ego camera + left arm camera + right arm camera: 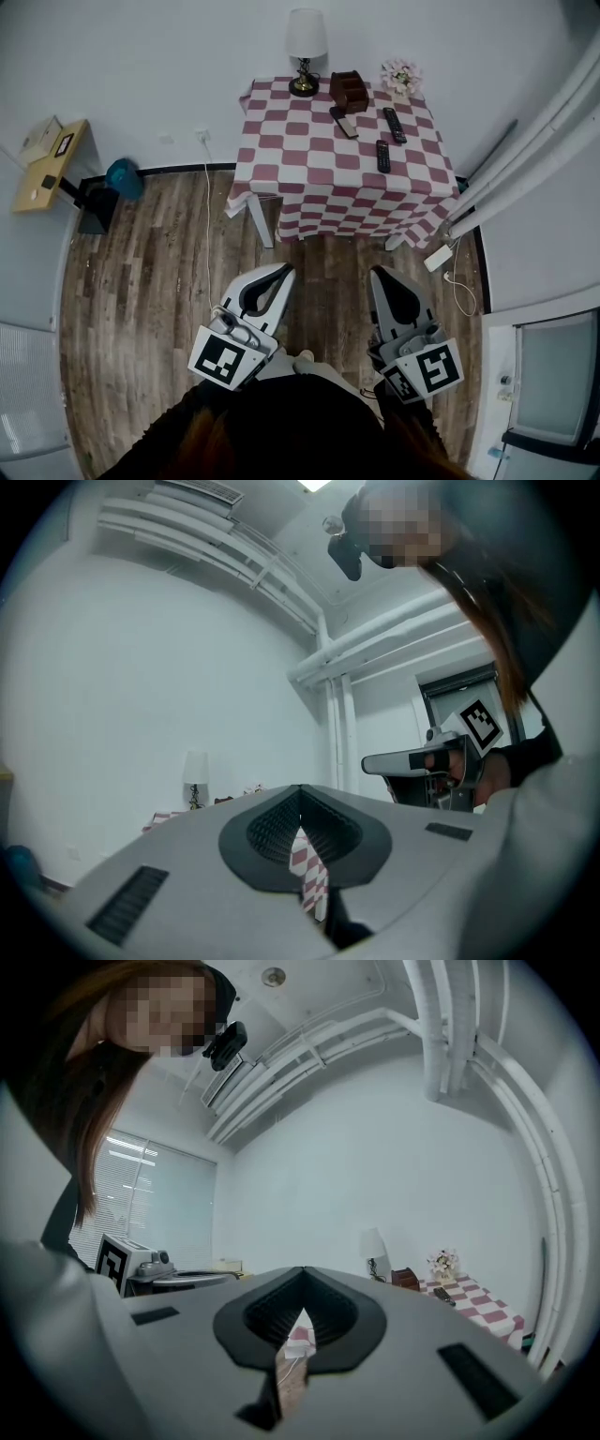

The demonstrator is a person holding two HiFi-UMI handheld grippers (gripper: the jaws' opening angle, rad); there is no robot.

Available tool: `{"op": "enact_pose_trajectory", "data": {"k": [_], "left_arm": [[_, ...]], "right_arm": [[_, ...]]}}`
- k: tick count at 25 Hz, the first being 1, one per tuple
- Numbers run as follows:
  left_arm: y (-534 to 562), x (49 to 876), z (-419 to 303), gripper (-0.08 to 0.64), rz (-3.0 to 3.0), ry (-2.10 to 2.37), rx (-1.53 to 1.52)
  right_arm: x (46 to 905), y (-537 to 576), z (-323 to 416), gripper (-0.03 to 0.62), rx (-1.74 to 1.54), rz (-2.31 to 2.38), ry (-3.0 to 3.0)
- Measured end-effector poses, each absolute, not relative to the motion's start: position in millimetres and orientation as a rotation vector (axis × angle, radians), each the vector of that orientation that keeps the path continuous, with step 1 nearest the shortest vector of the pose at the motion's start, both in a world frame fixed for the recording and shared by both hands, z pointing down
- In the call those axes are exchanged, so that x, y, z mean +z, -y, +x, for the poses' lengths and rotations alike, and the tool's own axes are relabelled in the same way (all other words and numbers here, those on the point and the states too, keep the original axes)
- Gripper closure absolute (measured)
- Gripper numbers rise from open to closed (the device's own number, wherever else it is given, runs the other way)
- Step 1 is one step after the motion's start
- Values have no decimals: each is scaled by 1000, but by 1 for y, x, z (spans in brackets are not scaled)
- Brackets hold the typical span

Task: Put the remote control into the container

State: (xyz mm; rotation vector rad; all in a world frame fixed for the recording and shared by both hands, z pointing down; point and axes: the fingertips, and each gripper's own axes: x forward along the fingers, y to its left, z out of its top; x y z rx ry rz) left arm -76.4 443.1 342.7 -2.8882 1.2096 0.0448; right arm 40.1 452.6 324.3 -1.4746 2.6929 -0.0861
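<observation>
A table with a red-and-white checked cloth (309, 178) stands across the floor, far ahead of both grippers. On it a brown wooden container (349, 91) sits at the back. A grey remote (344, 122) lies just in front of it, and two black remotes (395, 125) (382, 156) lie to the right. My left gripper (284, 270) and right gripper (378, 273) are held level side by side over the wood floor. Both are shut with nothing between the jaws. The right gripper view shows the container (406, 1279) small and distant.
A lamp (306, 47) and a flower pot (400, 75) share the table's back edge. A small wooden stand (47, 164) and a blue object (124, 178) are at the left wall. A white power strip (438, 258) with cable lies by the table's right leg, near wall pipes (525, 159).
</observation>
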Motion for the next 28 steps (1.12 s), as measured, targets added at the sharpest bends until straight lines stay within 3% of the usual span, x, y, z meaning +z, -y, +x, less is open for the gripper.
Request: {"op": "enact_pose_trajectory", "data": {"k": [28], "left_arm": [[-292,338,-74,552,-2879,-1274,95]], "right_arm": [[318,-307,53,578,-62,-1497,-2731]]}}
